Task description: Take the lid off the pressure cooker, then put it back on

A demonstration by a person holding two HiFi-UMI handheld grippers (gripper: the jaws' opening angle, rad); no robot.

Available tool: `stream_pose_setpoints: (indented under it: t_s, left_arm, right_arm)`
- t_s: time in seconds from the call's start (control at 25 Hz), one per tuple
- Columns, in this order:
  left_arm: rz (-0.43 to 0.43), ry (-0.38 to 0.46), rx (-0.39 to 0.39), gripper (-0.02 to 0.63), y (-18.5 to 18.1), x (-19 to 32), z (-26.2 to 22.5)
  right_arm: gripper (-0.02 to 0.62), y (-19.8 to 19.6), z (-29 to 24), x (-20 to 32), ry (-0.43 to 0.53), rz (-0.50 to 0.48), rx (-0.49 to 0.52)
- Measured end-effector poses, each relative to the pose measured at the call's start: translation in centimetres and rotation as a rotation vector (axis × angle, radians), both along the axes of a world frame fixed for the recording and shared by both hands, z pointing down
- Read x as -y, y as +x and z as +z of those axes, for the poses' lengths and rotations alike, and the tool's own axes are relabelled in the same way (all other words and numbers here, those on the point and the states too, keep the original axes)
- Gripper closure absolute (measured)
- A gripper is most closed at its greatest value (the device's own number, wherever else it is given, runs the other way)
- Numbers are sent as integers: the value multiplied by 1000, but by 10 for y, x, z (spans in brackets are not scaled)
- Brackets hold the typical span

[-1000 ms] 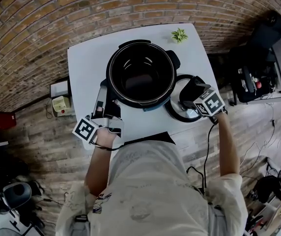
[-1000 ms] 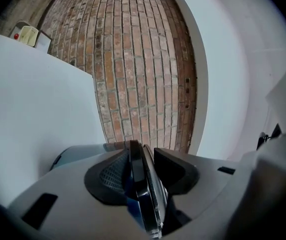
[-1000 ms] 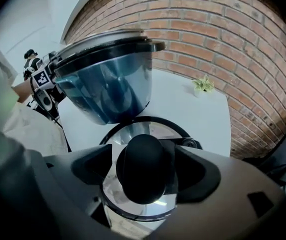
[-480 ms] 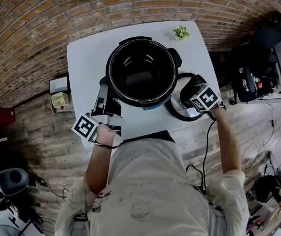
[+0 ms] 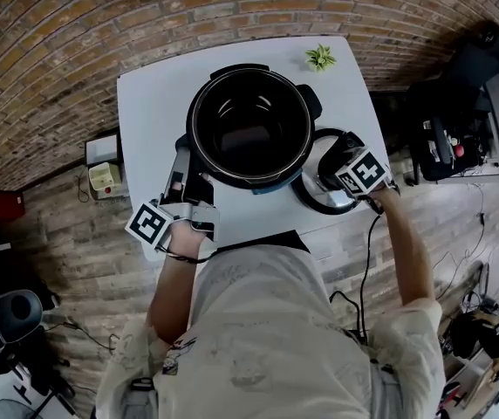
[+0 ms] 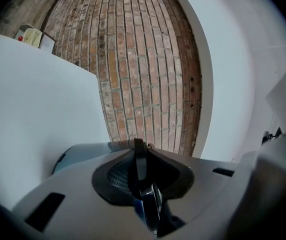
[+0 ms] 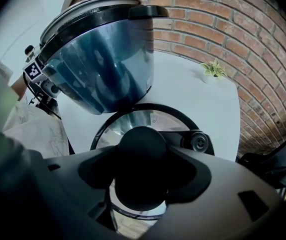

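**Lid off, refit not started: both hand-held grippers have a grip**

Progress:
- First half is done. The pressure cooker [image 5: 249,129] stands open mid-surface with its pot bare and dark inside.
- The lid [image 5: 309,192] lies flat on the surface [image 5: 153,120], just beside the cooker's right side, against the right edge and towards the near-right corner.
- Second half is left: lift the lid, carry it over the pot, seat it. As far as the pictures show, the lid hasn't left the surface yet.

Right hand-held gripper [image 5: 335,166]:
- It points steeply down over the lid.
- Its jaws have just been closing, and the round black lid knob [image 7: 142,166] sits between them.
- In the right gripper view the knob fills the gap and both jaws bear on its sides. I read that as clamped on the knob, held fairly wide because the knob is fat.

Left hand-held gripper [image 5: 182,157]:
- It lies level at the cooker's left-front flank.
- Its jaws have also just been closing and are now nearly together, pinched on a thin black tab that I take for the cooker's side handle [image 6: 139,169].
- It looks like a bracing hold to steady the body while the lid goes back on.

My call on the next move: a straight lift, then line the lid up with the pot rim.
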State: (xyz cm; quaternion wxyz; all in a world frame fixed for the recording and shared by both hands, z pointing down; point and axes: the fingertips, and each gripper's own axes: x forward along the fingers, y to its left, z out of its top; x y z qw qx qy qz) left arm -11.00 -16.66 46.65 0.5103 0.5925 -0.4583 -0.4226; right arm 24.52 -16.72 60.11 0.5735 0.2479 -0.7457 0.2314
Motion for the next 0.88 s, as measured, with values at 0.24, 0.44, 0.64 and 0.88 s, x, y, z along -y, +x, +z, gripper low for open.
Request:
stream_pose_setpoints:
  t_s: [0.24, 0.44, 0.64, 0.88]
  left_arm:
    - [0, 4, -2, 525, 1, 0, 0]
    - [-1, 5, -4, 525, 0, 0, 0]
    - [-1, 5, -7, 526, 0, 0, 0]
    - [-3, 9, -16, 526, 0, 0, 0]
  right_arm:
    - [302, 1, 0, -1, -2, 7, -4]
    - [302, 1, -2, -1, -12, -12, -22]
    - [302, 8, -16, -3, -6, -19, -26]
    - [302, 34, -52, 1, 21, 21, -60]
